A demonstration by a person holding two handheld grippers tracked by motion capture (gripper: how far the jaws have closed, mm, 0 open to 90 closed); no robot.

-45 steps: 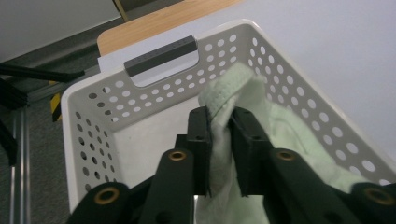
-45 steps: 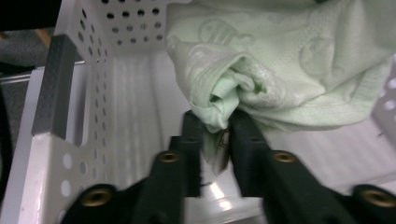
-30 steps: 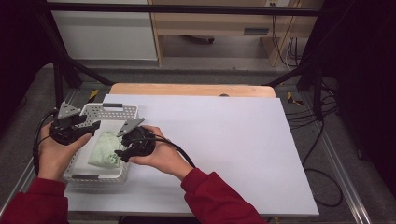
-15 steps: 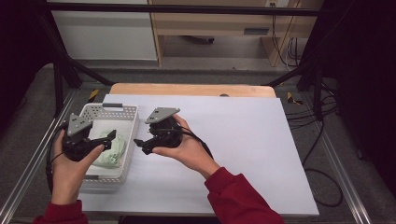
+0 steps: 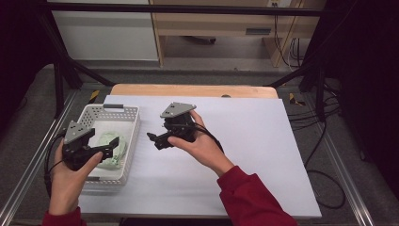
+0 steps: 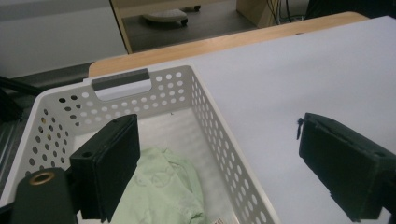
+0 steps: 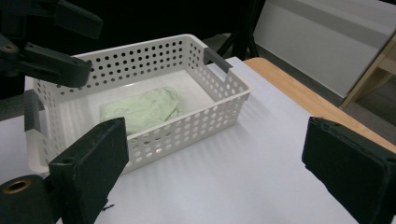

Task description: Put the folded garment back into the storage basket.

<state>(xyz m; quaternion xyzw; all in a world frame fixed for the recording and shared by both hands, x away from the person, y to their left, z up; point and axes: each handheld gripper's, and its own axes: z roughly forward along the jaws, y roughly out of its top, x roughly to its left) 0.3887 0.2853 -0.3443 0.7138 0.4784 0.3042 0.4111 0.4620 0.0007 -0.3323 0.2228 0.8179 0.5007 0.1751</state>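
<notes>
1. Item: pale green cloth point(image 5: 111, 149), crumpled, lying in white perforated basket point(image 5: 127, 141), left-centre of high view; in right gripper view it sits mid-basket, upper-left of frame point(image 7: 142, 109).
2. Left gripper point(image 5: 106, 151): held over basket's near part, lower left of high view. Jaws spread wide, nothing betw. them; in left gripper view one jaw hangs above the cloth point(image 6: 161, 196), the other over bare table point(image 6: 289, 70) outside the basket wall.
3. Right gripper point(image 5: 153, 139): centre of high view, over table just right of basket, pointed toward it. Jaws wide apart, empty.
4. Step (judged): cloth is in basket, both tools free of it; looks like the placing step is done, or a re-grip is being set up. Can't tell which.
5. Next move (judged): if pick-up, left gripper must drop lower and close on a raised fold; keep clear of basket wall.
6. Markings: no brand or readable text. Small tag at cloth's edge, bottom of left gripper view, too small to read.
</notes>
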